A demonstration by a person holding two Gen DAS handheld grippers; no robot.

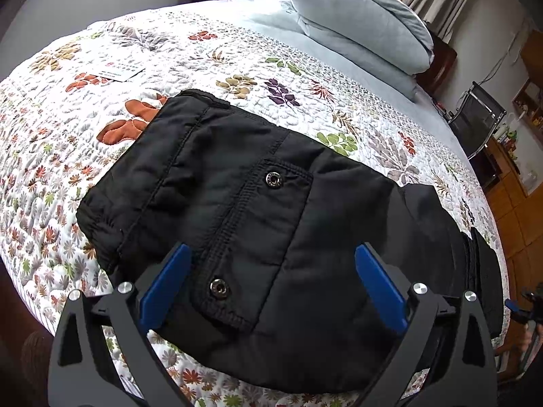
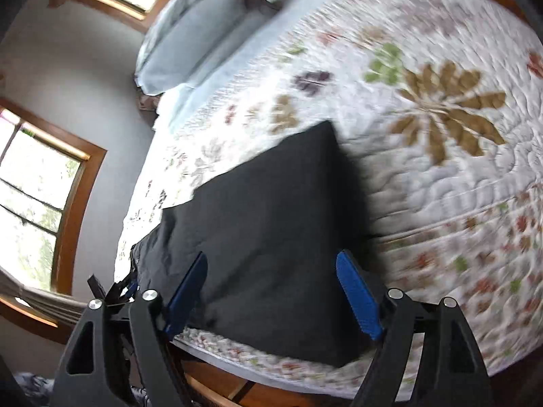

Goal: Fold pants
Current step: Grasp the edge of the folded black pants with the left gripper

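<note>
Floral quilt point(image 1: 305, 78) covers bed; grey pillows point(image 1: 359, 23) at head, wood-framed windows point(image 2: 40, 196). Small card point(image 1: 118, 73) lies on quilt, print unreadable. Black pants point(image 1: 244, 224) folded near bed edge. Left gripper point(image 1: 271, 291), right gripper point(image 2: 271, 295) spread wide, empty.

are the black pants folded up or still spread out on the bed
Folded. The black pants lie as a compact bundle on the floral quilt, waistband and snap pocket on top, no legs stretched out. Both claws are open, holding nothing.

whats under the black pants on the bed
The black pants lie folded on the floral quilt, which shows all around them. The quilt directly beneath, and the pants' own lower layers, are covered. Both grippers, left and right, hover open above.
</note>
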